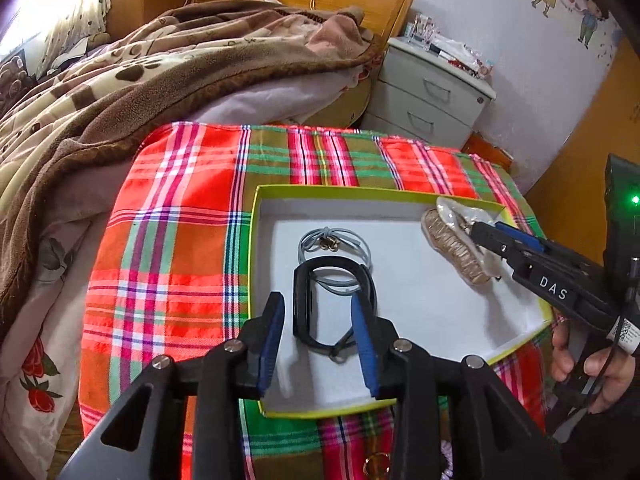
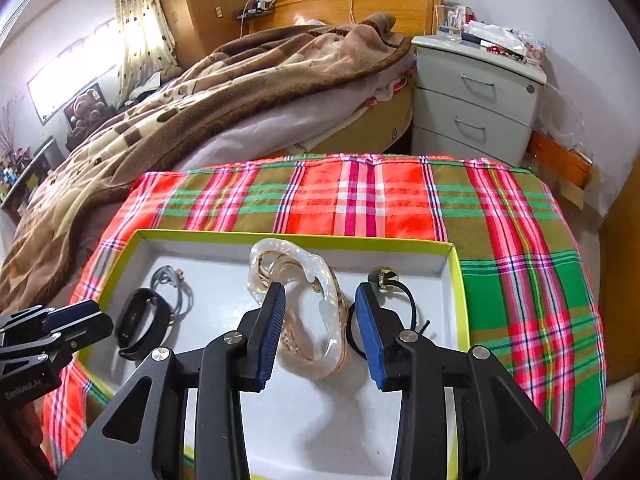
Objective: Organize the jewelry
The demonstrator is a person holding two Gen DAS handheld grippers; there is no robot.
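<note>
1. Surface: plaid cloth (image 2: 360, 196), red, green and olive, spread over a low table beside a bed.
2. On the cloth: shallow box (image 2: 456, 264), lime rim, white floor.
3. In the box, left part: black band (image 1: 304, 304) lying over a grey cord (image 1: 320, 240).
4. Middle: clear bangle with a gold chain (image 2: 320, 320). Right: black cord loop with a gold bead (image 2: 384, 280).
5. Left gripper (image 1: 318, 340): released, jaws wide, either side of the band.
6. Right gripper (image 2: 320, 336): released, straddling the bangle.
7. Room: brown blanket (image 2: 200, 92), wooden headboard (image 2: 360, 0), grey nightstand (image 2: 476, 100), curtained window.
</note>
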